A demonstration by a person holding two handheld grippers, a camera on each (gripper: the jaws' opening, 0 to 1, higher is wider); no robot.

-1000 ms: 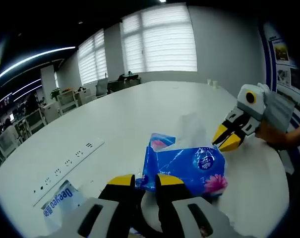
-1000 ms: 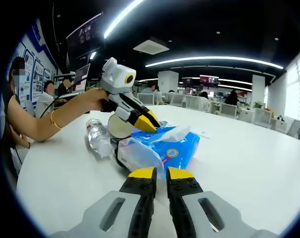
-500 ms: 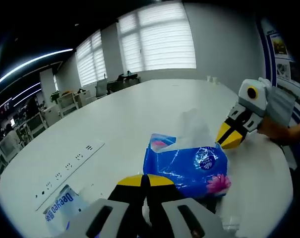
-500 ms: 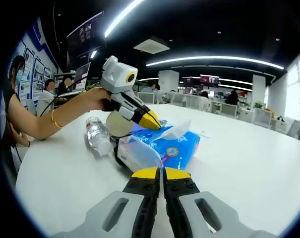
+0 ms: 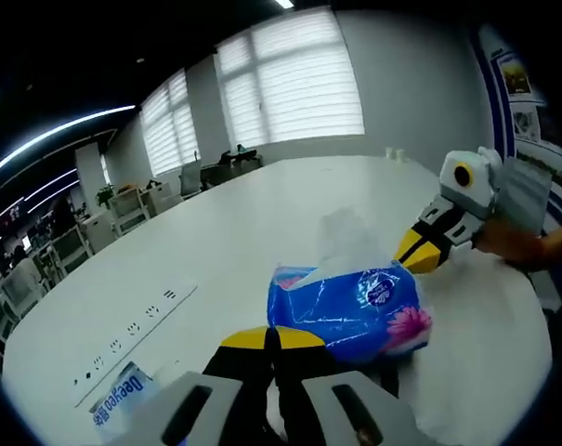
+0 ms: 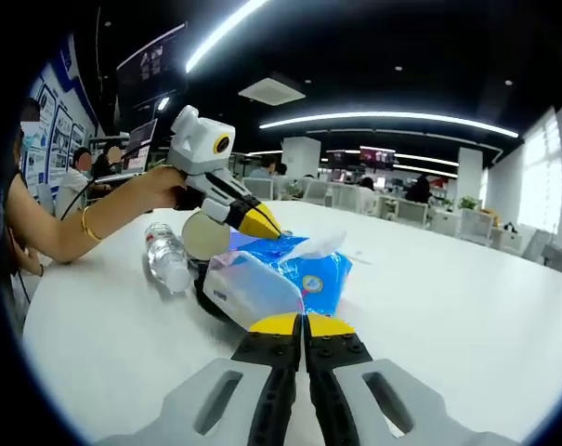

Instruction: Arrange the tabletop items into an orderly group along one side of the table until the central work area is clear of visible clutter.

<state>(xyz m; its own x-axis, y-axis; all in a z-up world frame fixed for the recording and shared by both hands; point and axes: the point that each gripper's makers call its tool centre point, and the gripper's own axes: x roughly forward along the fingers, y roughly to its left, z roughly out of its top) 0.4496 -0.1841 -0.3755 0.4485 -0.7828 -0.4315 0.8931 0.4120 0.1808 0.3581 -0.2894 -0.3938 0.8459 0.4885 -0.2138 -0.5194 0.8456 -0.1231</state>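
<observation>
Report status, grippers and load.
Both shut: left gripper and right gripper pinching opposite ends of blue tissue pack. Water bottle lying close beside it. Power strip off aside.

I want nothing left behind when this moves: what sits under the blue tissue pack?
In the right gripper view the blue tissue pack rests on something dark; a tan disc and water bottle lie beside it. The pack covers the dark thing, so I can't identify it.

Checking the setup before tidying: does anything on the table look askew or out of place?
The water bottle lies on its side rather than upright, beside the blue tissue pack, whose top tissue sticks up crumpled. Nothing looks spilled.
</observation>
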